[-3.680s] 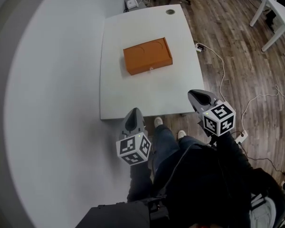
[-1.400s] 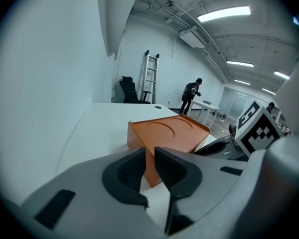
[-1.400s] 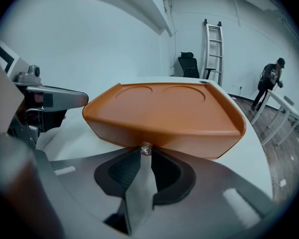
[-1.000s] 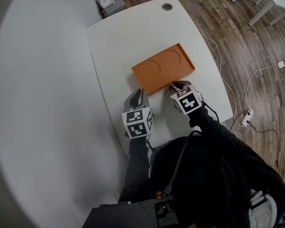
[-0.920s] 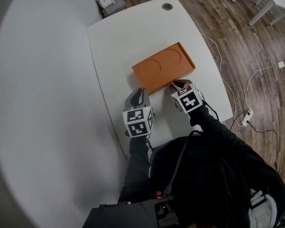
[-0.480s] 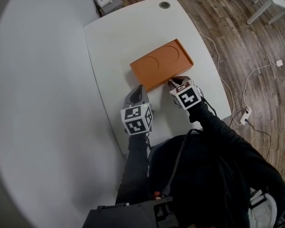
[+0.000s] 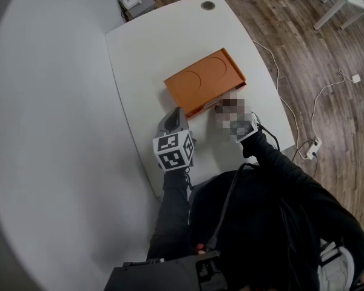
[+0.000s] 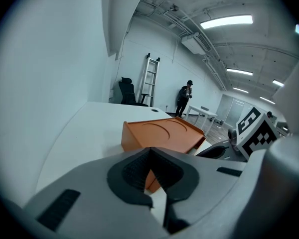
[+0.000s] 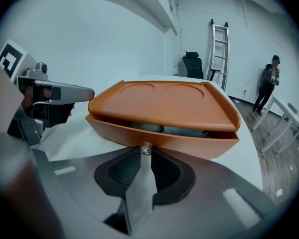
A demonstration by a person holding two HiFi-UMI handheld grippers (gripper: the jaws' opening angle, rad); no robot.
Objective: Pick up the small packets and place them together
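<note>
The task has barely started. No packet has been lifted or set down on the white bench (image 7: pixel 147 47). All that shows of them is a pair of dark, rounded shapes (image 9: pixel 182 131), most likely the small packets, lying inside the drawer (image 9: pixel 162 139) of the orange box (image 7: pixel 203 80). The drawer stands out only a slit from under the box top, so opening it appears to be the step in hand. Pulling it further, taking the packets out and gathering them in one spot all remain.

The right gripper (image 9: pixel 145 152) has its jaws drawn narrow onto the little shiny knob (image 9: pixel 146 148) at the middle of the drawer front. The left gripper (image 8: pixel 150 152) sits just beside the near left corner of the box. Its jaw tips are together and it holds nothing; it may be there to steady the box, though whether it touches the box cannot be told.

The right gripper view alone shows the knob, the open slit and the dark shapes within. The head view shows the whole layout: the box lying askew on the bench with two round recesses in its top and the left gripper at its corner, but a mosaic patch covers the right gripper there. The left gripper view gives the box corner close up and the right gripper's marker cube off to its side.
</note>
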